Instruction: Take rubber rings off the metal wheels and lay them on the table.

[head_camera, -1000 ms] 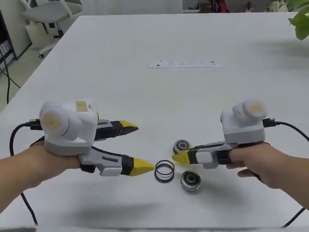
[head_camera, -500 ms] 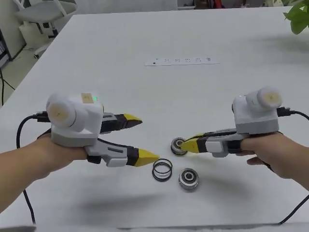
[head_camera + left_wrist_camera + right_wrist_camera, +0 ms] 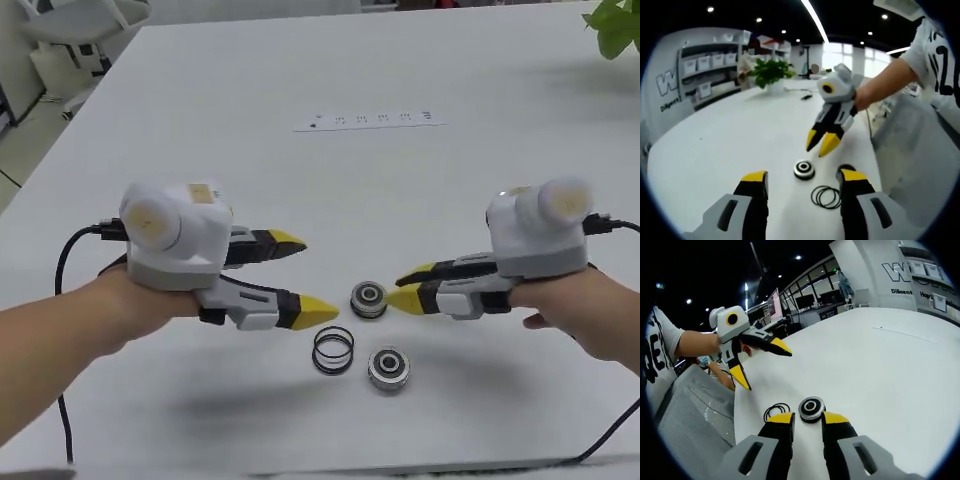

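1. The left gripper (image 3: 308, 275) is being held in the left hand (image 3: 130, 305) low over the white table (image 3: 450, 180). Its yellow-tipped jaws are being shown spread wide, with nothing between them.
2. The right gripper (image 3: 403, 287) is being held in the right hand (image 3: 570, 310) and pointed toward the left one. Its jaws are being shown only narrowly apart and clamped on nothing.
3. A metal wheel (image 3: 368, 298) is being shown lying flat on the table just ahead of the right gripper's tips. Whether it is being touched cannot be told.
4. In the right gripper view, that wheel (image 3: 811, 408) is being framed just beyond the gap of the gripper's (image 3: 808, 419) own jaws. The left gripper (image 3: 765, 367) is being seen behind it.
5. A second wheel (image 3: 388, 367) is being shown nearer the person, apart from both grippers.
6. The rubber rings (image 3: 333, 350), thin, black and overlapping, are being shown loose on the table. They are lying just beside the second wheel and below the left gripper's lower tip.
7. In the left gripper view, the first wheel (image 3: 804, 169) and the rings (image 3: 826, 196) are being seen between the open jaws of the gripper (image 3: 804, 176). The right gripper (image 3: 820, 145) is being pointed down just beyond them.
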Motion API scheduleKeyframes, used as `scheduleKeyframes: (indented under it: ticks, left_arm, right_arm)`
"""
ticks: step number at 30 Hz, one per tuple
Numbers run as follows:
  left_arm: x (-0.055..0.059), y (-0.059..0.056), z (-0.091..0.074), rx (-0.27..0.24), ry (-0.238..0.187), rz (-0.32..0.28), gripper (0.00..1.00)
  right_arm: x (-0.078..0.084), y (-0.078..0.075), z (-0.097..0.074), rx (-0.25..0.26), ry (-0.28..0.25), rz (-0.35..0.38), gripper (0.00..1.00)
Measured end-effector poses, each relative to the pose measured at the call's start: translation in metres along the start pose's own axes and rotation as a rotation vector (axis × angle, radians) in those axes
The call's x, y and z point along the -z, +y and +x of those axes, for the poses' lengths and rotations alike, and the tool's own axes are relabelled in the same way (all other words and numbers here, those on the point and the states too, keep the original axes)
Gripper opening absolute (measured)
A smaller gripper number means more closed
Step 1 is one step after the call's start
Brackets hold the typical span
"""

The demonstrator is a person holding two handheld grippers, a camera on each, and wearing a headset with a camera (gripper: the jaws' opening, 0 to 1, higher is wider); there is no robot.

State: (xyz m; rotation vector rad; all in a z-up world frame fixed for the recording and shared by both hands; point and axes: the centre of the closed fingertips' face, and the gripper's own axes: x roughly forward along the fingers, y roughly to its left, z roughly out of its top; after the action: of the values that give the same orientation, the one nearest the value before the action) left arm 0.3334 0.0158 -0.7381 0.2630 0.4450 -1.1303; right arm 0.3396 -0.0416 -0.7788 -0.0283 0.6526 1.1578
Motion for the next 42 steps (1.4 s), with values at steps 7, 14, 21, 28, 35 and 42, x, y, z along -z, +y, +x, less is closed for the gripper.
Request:
scheduleKeyframes:
  ticks: [7, 14, 21, 28, 35, 42]
  left_arm:
    - [0.006, 0.002, 0.010, 0.011, 0.015, -0.014, 0.54]
    - [0.010, 0.003, 0.023, 0.020, 0.027, -0.028, 0.51]
    - [0.015, 0.003, 0.034, 0.032, 0.040, -0.037, 0.48]
    - [0.018, 0.001, 0.046, 0.045, 0.050, -0.051, 0.44]
    - [0.022, -0.001, 0.053, 0.048, 0.070, -0.044, 0.36]
    - [0.023, -0.003, 0.060, 0.055, 0.079, -0.041, 0.33]
  right_arm:
    - [0.007, -0.003, 0.003, 0.012, 0.021, -0.038, 0.18]
    - [0.014, -0.009, 0.009, 0.021, 0.037, -0.070, 0.18]
    - [0.018, -0.013, 0.013, 0.027, 0.040, -0.087, 0.18]
    - [0.021, -0.015, 0.016, 0.030, 0.036, -0.086, 0.16]
    - [0.020, -0.013, 0.020, 0.031, 0.026, -0.085, 0.16]
    - [0.021, -0.012, 0.020, 0.034, 0.018, -0.078, 0.13]
